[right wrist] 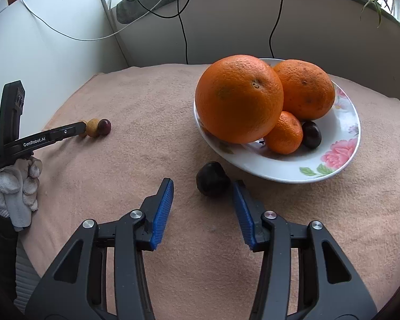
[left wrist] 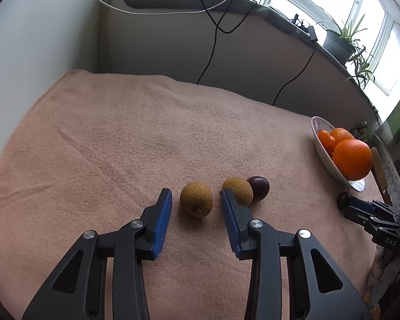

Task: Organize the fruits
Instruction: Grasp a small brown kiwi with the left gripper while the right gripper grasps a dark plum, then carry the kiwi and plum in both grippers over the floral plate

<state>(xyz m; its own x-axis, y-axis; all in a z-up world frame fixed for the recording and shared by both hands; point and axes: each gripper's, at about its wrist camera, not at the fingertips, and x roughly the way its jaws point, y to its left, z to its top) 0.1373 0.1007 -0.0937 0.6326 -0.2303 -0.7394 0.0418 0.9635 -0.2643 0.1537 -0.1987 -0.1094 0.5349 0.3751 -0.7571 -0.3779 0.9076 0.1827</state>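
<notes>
A tan round fruit [left wrist: 196, 199] lies on the peach towel between the blue pads of my left gripper [left wrist: 196, 194], with a gap on each side. A second tan fruit [left wrist: 238, 190] and a dark purple fruit [left wrist: 260, 186] touch each other just past the right finger. My right gripper [right wrist: 202, 184] stands open around a dark fruit [right wrist: 212, 178], which sits close to the right pad and well clear of the left one. Right behind it is a flowered plate [right wrist: 333, 165] holding a large orange [right wrist: 238, 98], a second orange [right wrist: 306, 88], a mandarin [right wrist: 284, 133] and a dark fruit [right wrist: 311, 134].
The peach towel [left wrist: 120, 138] covers the table up to a white wall and a sill with hanging cables [left wrist: 213, 40] and potted plants [left wrist: 341, 42]. A gloved hand [right wrist: 16, 186] holds the left gripper at the left of the right wrist view.
</notes>
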